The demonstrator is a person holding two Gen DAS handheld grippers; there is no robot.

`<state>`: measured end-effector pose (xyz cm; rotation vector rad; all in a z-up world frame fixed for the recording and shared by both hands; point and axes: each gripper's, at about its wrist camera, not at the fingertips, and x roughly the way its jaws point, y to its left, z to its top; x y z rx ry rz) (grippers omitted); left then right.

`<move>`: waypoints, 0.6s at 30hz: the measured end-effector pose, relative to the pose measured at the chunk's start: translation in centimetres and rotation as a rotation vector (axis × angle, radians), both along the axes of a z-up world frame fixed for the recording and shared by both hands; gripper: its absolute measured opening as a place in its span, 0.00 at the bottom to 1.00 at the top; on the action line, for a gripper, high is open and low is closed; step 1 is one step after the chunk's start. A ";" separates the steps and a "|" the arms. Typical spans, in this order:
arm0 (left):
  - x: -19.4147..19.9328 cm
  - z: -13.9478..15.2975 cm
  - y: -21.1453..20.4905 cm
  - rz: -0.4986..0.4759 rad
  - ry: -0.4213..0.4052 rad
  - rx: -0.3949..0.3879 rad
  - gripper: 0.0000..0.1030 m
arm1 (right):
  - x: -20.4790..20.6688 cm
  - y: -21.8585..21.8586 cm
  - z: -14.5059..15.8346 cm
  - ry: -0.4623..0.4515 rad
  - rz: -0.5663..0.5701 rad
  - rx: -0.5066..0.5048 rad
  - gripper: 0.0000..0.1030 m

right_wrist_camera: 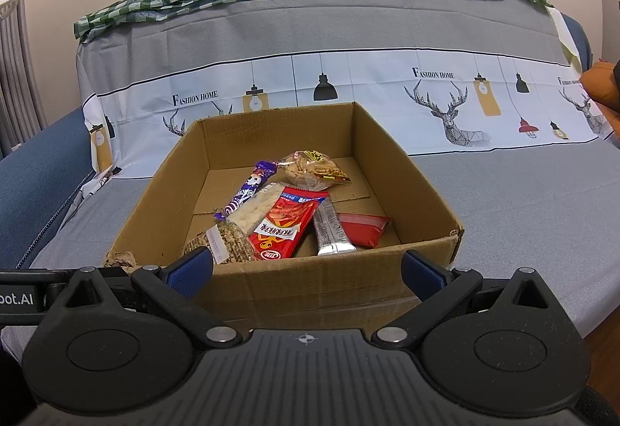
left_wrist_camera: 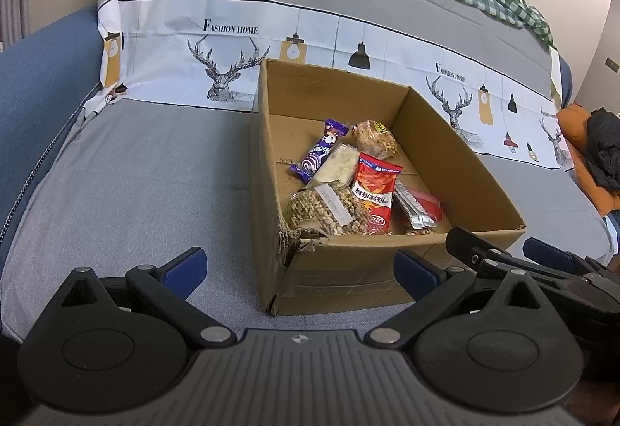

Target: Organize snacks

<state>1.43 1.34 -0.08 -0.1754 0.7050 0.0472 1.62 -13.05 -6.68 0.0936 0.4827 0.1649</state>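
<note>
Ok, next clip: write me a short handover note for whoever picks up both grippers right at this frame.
Left gripper: open, empty, in front of the cardboard box.
Right gripper: open, empty, at the box's near wall.
Snacks: all seen lie inside the box on the sofa cover: purple bar, red packet, silver bar, granola bag, cracker bag.
Done: snacks gathered in the box.
Left: possibly tidying them; nothing is held.
</note>
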 end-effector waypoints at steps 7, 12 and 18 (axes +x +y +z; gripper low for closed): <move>0.0 0.1 -0.2 -0.011 -0.011 0.009 1.00 | 0.0 0.0 0.0 0.000 0.000 0.000 0.99; -0.1 0.1 -0.3 -0.014 -0.016 0.011 1.00 | 0.0 -0.1 0.0 0.000 0.001 0.000 0.99; -0.1 0.1 -0.5 -0.022 -0.025 0.012 1.00 | 0.1 -0.1 0.1 0.001 0.002 0.000 0.99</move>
